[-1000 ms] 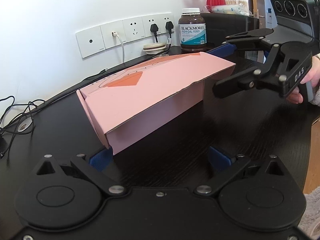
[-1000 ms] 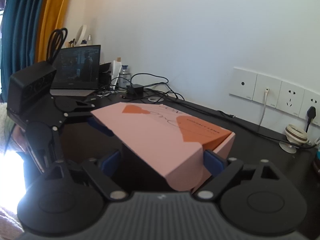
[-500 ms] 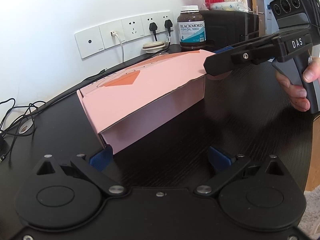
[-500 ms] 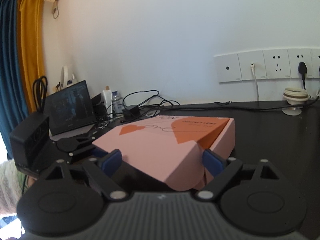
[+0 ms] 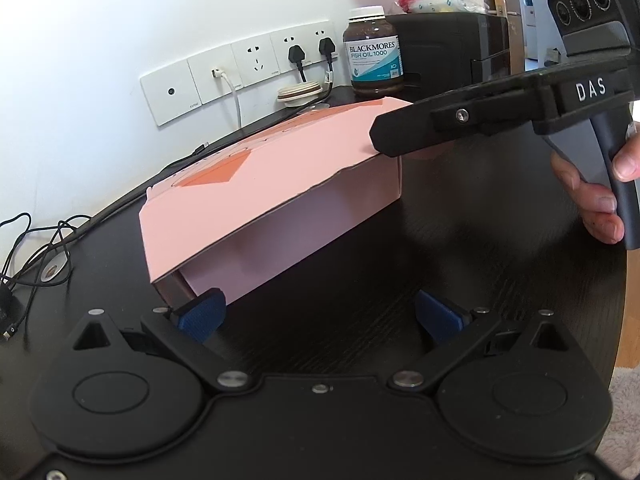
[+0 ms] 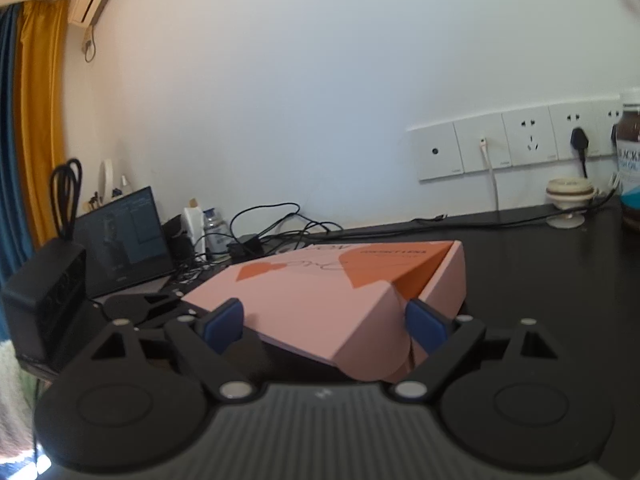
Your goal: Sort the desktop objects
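A flat pink box [image 5: 272, 184] with orange shapes on its lid lies on the black table [image 5: 460, 264]. Its lid stands slightly raised along the near side. My left gripper [image 5: 320, 316] is open at the box's near corner, its left pad [image 5: 200, 314] right at that corner. In the left wrist view my right gripper [image 5: 384, 136] reaches in from the right, level over the lid's far corner, held by a hand [image 5: 592, 204]. In the right wrist view the box [image 6: 320, 292] has its end between the open right gripper's [image 6: 324, 326] pads. I see no pad pressing on it.
A brown fish oil bottle [image 5: 374, 52] and a small round dish [image 5: 300, 92] stand at the back by the wall sockets [image 5: 240, 72]. Cables [image 5: 36, 240] lie at the left. A laptop [image 6: 124, 236] and more cables [image 6: 272, 228] sit at the table's far end.
My right gripper rolled from tilted to level and closed in on the box's end, which now sits between its fingers. The lid lies a little lower. My left gripper stayed put.
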A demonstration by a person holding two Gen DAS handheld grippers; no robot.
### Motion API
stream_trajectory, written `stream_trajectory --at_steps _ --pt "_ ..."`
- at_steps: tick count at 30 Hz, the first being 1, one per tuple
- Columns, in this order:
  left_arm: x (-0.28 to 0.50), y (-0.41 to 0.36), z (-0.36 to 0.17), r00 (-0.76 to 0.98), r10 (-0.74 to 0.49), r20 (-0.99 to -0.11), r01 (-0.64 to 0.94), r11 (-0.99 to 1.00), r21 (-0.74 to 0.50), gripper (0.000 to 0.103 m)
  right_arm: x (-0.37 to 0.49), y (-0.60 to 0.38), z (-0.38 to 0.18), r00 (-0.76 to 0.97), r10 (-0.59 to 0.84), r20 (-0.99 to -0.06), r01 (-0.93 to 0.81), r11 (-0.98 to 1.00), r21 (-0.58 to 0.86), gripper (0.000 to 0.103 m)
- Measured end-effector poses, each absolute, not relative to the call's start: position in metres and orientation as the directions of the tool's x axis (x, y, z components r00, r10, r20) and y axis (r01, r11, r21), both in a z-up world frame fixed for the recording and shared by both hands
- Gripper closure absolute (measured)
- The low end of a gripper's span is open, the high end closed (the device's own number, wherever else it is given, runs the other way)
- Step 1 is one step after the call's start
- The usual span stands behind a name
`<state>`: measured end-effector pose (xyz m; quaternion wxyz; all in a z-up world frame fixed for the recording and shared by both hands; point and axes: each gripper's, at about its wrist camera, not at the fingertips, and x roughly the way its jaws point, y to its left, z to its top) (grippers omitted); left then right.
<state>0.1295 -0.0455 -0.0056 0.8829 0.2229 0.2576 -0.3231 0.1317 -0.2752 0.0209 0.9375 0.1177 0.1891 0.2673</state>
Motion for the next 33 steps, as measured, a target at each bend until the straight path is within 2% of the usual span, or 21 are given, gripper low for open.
stream_trajectory --at_steps 5,12,19,26,33 --pt "0.125 -0.044 -0.005 0.620 -0.485 -0.616 0.723 0.659 0.209 0.000 0.133 -0.281 0.022 0.781 0.544 -0.308 -0.443 0.829 0.342 0.008" --pt "0.104 -0.023 -0.003 0.574 -0.521 -0.632 0.758 0.631 0.168 0.000 0.123 -0.295 0.026 0.764 0.557 -0.325 -0.451 0.822 0.349 0.008" --pt "0.101 0.010 0.009 0.640 -0.545 -0.542 0.690 0.718 0.092 0.000 0.120 -0.289 0.022 0.749 0.575 -0.329 -0.465 0.810 0.357 0.007" --pt "0.121 0.021 0.022 0.674 -0.606 -0.422 0.655 0.755 -0.039 0.000 0.123 -0.299 0.023 0.749 0.589 -0.302 -0.437 0.783 0.444 0.007" --pt "0.133 0.004 0.019 0.671 -0.599 -0.436 0.658 0.753 -0.021 0.000 0.124 -0.295 0.023 0.732 0.613 -0.298 -0.448 0.763 0.466 0.007"
